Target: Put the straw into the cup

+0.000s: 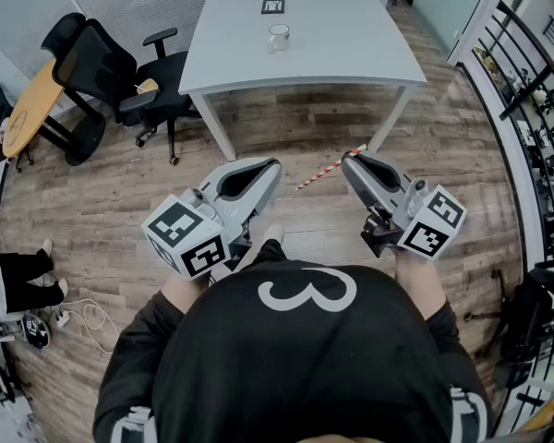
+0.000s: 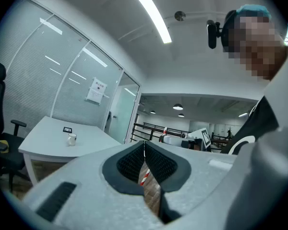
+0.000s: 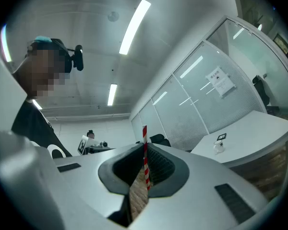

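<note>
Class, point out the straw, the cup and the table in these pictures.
straw (image 1: 331, 168): head view, middle of its striped length.
cup (image 1: 278, 37): head view, its body.
table (image 1: 351, 44): head view, bare top.

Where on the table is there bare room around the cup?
The table is mostly bare: open right and left of the cup and along the near edge. Only the marker card sits behind it. Office chairs crowd the table's left.
</note>
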